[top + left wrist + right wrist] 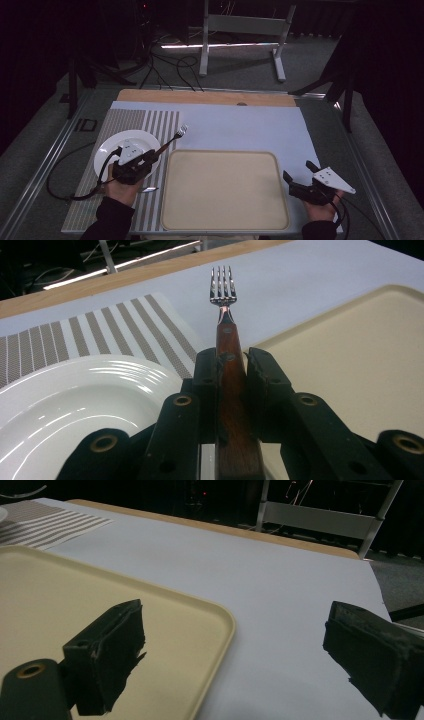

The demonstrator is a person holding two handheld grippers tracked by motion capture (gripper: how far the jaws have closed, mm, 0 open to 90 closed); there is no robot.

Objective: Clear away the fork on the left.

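A fork (pixel 172 140) with a brown wooden handle and metal tines (pixel 223 286) is clamped by its handle in my left gripper (pixel 152 155), which is shut on it. It is held just above the right rim of a white plate (pixel 120 142), tines pointing far-right over the striped placemat. In the left gripper view the handle (pixel 231 360) runs straight out between the jaws, the plate (pixel 75 400) to its left and the beige tray (pixel 360 355) to its right. My right gripper (pixel 299 171) is open and empty, just right of the tray (pixel 225 190); its jaws straddle the tray's corner (pixel 220 615).
A striped placemat (pixel 127 120) lies under the plate on a white sheet (pixel 240 125) over the wooden table (pixel 200 96). A small metal utensil (pixel 148 189) lies on the placemat near the front. Cables and a metal stand (pixel 240 30) are on the floor beyond.
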